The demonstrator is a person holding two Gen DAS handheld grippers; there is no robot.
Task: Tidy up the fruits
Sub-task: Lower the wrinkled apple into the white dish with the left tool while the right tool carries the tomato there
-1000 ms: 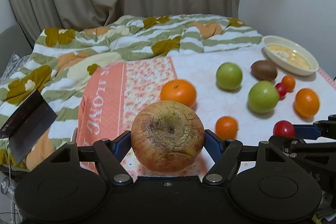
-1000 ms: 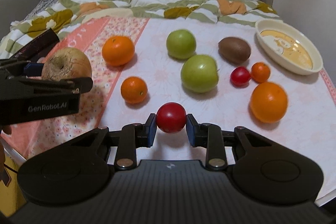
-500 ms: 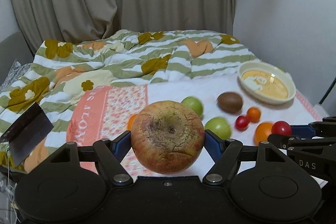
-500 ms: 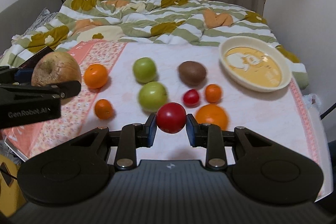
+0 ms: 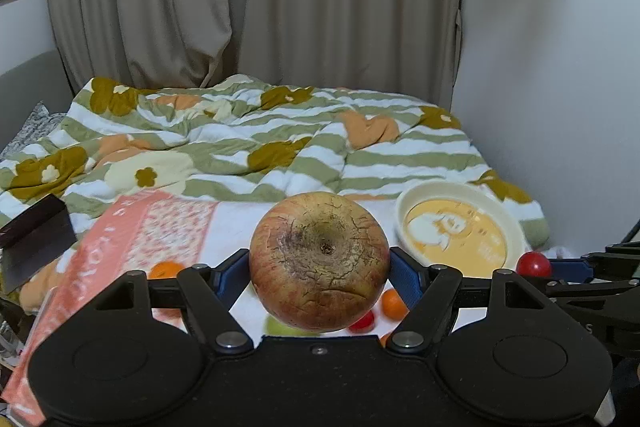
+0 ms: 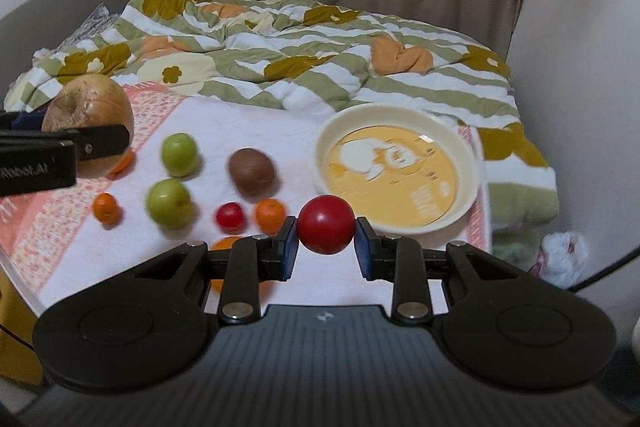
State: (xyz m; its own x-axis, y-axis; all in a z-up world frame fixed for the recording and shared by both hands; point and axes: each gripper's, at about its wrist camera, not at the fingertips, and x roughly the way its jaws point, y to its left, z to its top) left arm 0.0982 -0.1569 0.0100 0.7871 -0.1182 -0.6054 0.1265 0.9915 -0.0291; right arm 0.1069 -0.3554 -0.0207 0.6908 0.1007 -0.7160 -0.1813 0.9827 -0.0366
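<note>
Fruits are spread on the white cloth (image 6: 256, 123) of the bed, and two of them are up in the air. The left gripper (image 5: 319, 273) is clamped on a big apple (image 5: 319, 261) with brown, cracked skin, and the right gripper (image 6: 326, 242) is clamped on a small red fruit (image 6: 326, 224). Only the right wrist view shows the lying fruits well: two green apples (image 6: 179, 154), a brown kiwi (image 6: 252, 171), a small red tomato (image 6: 230, 215), and small oranges (image 6: 270, 215) between them, all a little blurred. One more orange fruit (image 6: 226, 243) is mostly hidden behind the left finger of the right gripper. In the left wrist view the big apple covers almost all of these; only an orange (image 5: 165, 269) at the left and some pieces of fruit under the apple can be seen. The cream bowl (image 6: 468, 163) with a yellow picture inside stands to the right of the fruits in both views, with its near rim partly hidden by the red fruit and the gripper. A striped flowered blanket (image 6: 280, 39) lies behind.
</note>
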